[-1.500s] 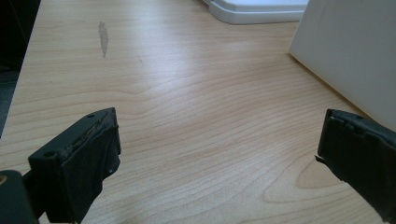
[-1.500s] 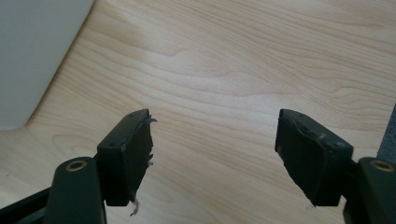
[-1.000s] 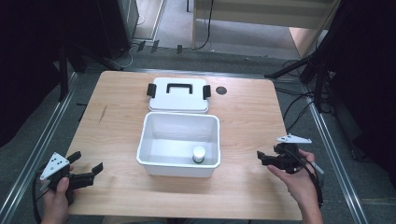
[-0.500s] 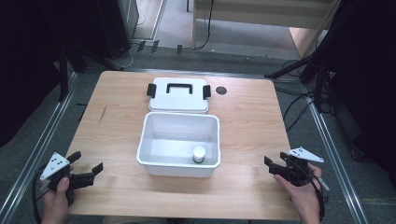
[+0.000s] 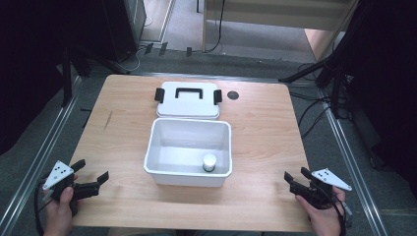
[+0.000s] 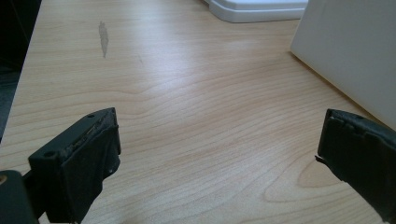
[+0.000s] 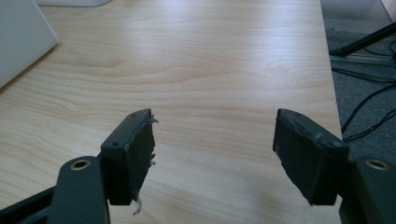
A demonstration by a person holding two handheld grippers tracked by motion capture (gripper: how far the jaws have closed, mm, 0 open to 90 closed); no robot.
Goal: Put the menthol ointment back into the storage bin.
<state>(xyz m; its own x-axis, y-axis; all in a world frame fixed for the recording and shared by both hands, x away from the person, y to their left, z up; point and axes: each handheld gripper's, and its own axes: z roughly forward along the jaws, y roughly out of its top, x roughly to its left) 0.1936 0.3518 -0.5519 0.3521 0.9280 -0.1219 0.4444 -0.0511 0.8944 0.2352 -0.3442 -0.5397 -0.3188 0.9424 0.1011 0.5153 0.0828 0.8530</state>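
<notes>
A white open box [image 5: 162, 169] sits in the middle of the wooden table [image 5: 265, 128], with a small white-capped jar [image 5: 209, 162] standing in its near right corner. The box's white lid [image 5: 188, 101], with a black handle and black side clips, lies flat just behind it. My left gripper [image 5: 91, 169] rests open at the table's near left corner, nothing between its jaws; the box wall [image 6: 355, 56] shows to its right. My right gripper [image 5: 296, 175] is open at the near right corner, low over bare wood [image 7: 210, 84], with a box corner [image 7: 21, 37] at its far left.
A small dark round hole [image 5: 232, 95] sits in the table top right of the lid. Cables [image 5: 314, 105] and stand legs lie on the floor past the right edge. Metal rails run along both sides of the table. Bare wood lies between each gripper and the box.
My right gripper has moved back toward the near right corner and lower, away from the box. The left gripper, box, jar and lid have stayed put.
</notes>
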